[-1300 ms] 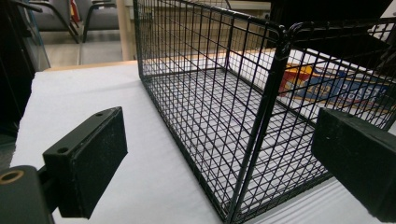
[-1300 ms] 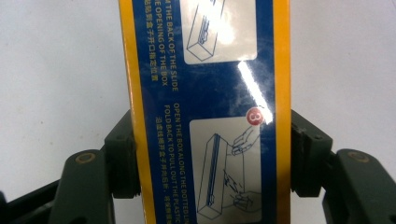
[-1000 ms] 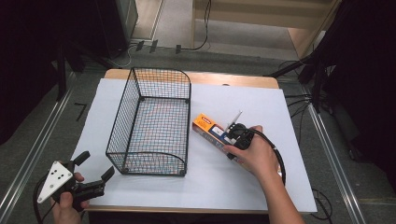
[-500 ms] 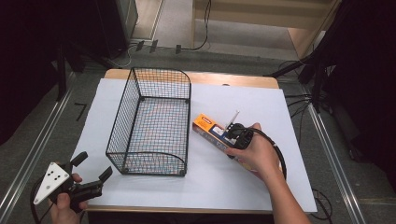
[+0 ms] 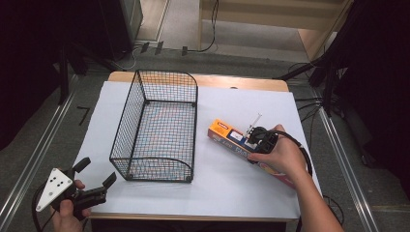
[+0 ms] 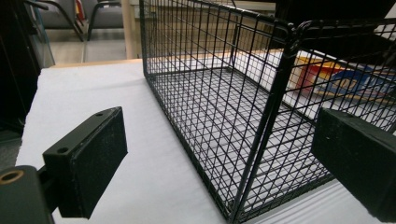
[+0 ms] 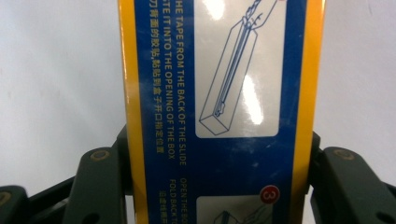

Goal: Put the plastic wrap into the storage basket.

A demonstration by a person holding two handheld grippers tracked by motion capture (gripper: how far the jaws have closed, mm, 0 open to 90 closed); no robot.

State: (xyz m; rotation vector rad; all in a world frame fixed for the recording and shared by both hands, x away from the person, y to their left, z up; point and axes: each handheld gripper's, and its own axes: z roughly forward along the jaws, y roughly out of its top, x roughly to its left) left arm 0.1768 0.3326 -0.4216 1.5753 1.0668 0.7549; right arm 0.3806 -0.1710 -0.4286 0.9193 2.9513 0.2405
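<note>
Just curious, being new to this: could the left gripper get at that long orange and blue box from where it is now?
Probably not directly: the wire basket stands between the left gripper and the box, which the right gripper already clamps.

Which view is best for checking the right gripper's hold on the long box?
Right gripper view: the box fills the gap between the jaws, both pads against its yellow edges. The high view shows the box partly under the hand. The left gripper view shows the box through the wire basket.
</note>
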